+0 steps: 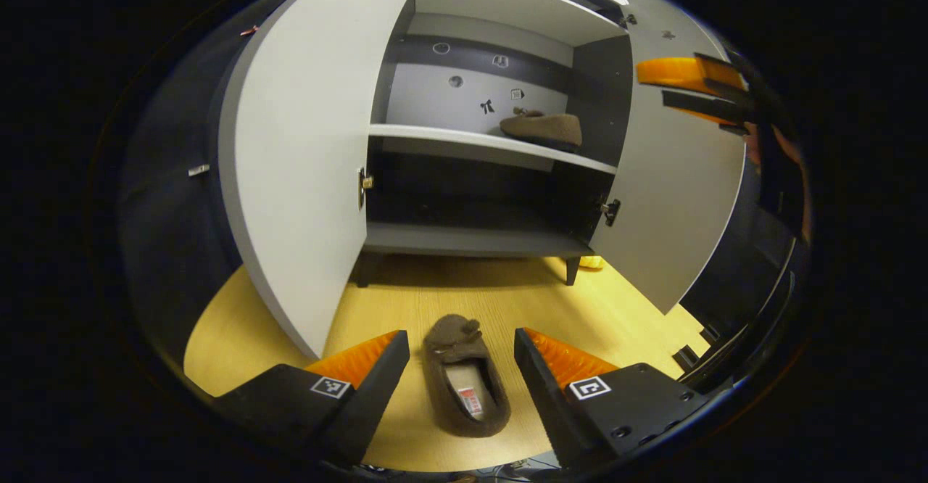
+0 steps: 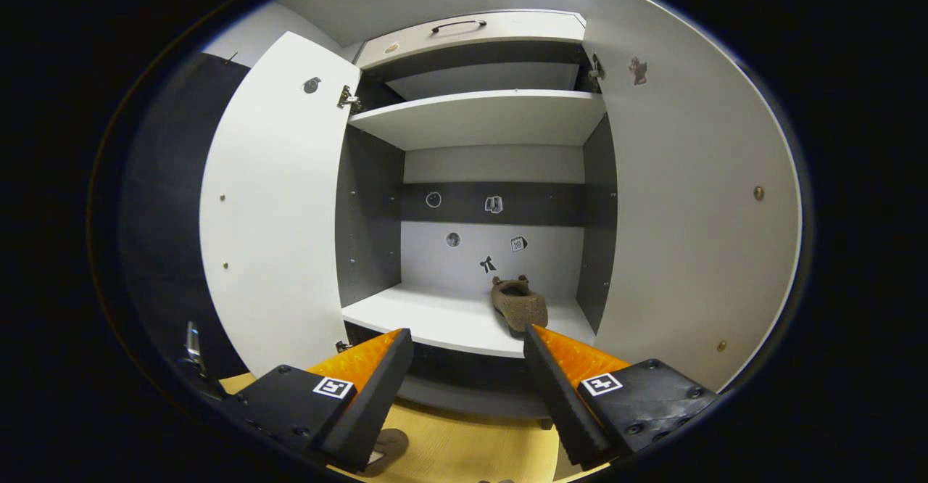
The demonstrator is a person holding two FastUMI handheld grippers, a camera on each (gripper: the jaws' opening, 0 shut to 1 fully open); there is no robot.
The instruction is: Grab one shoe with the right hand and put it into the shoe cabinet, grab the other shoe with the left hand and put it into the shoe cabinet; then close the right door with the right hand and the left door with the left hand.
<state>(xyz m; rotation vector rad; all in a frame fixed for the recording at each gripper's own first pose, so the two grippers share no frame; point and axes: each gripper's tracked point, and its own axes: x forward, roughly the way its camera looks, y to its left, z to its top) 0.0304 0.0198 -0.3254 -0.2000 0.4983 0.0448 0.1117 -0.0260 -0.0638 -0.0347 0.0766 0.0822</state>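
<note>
Jaws of your left gripper [image 1: 462, 367] are spread and empty, and the brown slipper [image 1: 464, 376] lies on the floor right between them, its long axis running straight ahead, toe toward the shoe cabinet [image 1: 478, 240]. Farther off, your right gripper [image 2: 467, 374], also spread and empty, faces the other slipper [image 2: 519, 304] on the middle shelf [image 2: 428, 316], so the left is nearer.

Floor slipper [image 2: 384, 448] mostly hidden behind hand-held gripper finger [image 2: 370, 396].
</note>
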